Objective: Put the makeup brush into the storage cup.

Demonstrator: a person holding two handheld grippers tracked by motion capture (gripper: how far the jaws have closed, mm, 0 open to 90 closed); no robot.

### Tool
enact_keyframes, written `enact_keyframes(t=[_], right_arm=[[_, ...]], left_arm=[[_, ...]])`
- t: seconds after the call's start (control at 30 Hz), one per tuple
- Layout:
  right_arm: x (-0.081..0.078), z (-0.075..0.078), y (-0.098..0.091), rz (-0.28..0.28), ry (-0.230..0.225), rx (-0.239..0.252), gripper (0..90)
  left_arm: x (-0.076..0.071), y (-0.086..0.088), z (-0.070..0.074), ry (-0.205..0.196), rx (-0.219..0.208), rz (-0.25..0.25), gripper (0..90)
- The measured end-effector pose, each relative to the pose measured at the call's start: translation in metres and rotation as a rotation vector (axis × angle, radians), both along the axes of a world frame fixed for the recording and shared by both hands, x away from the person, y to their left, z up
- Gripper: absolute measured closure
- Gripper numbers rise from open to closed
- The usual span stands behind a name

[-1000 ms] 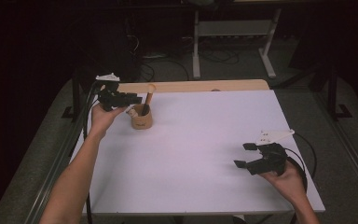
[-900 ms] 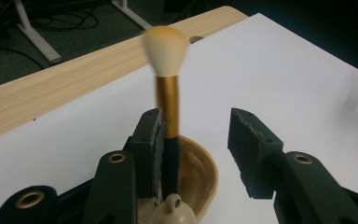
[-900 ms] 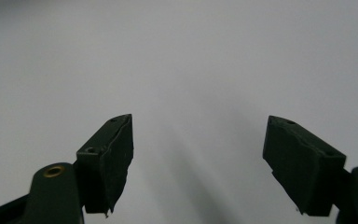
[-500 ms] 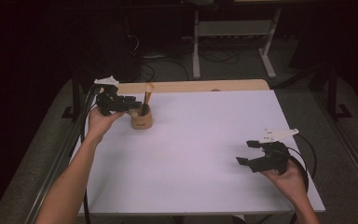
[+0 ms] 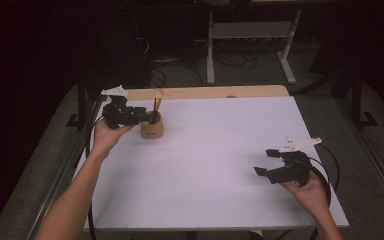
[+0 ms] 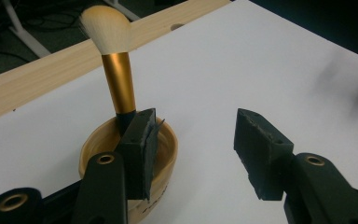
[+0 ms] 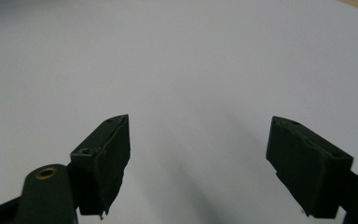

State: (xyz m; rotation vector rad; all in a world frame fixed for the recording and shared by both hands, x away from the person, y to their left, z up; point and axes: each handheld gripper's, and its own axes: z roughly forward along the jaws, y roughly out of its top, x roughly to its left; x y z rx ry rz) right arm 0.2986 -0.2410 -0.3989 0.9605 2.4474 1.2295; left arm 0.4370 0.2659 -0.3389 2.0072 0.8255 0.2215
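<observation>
A small round wooden cup (image 5: 151,131) stands at the far left of the white table (image 5: 215,150). In it stands a makeup brush (image 5: 156,104) with a gold handle and pale bristles, nearly upright. My left gripper (image 5: 142,116) is open right beside the cup. In the left gripper view the cup (image 6: 168,144) and the brush (image 6: 116,70) lie behind the left jaw, not between the jaws of the left gripper (image 6: 193,144). My right gripper (image 5: 266,161) is open over bare table near the front right, and the right gripper (image 7: 198,158) holds nothing.
A bare wooden strip (image 5: 205,92) runs along the table's far edge. Beyond it, on the dark floor, are cables and a white metal stand (image 5: 250,35). A black cable (image 5: 330,165) trails behind the right hand.
The left gripper has come down and closer to the cup. The brush now stands a little more upright. The right gripper has barely shifted.
</observation>
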Motion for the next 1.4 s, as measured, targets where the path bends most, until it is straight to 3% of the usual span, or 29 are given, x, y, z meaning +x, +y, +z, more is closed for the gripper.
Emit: enact_keyframes(t=[0.43, 0.5, 1.4], right_arm=[[0.000, 0.000, -0.001, -0.010, -0.007, -0.004, 20.7], [0.000, 0.000, -0.002, -0.012, -0.009, -0.003, 20.7], [-0.002, 0.002, -0.004, -0.036, -0.030, -0.003, 20.7]], left_arm=[[-0.014, -0.005, 0.000, -0.010, 0.011, -0.008, 46.4], [-0.016, -0.006, -0.001, -0.011, 0.028, -0.010, 45.6], [-0.052, -0.014, -0.008, -0.030, 0.033, -0.036, 42.9]])
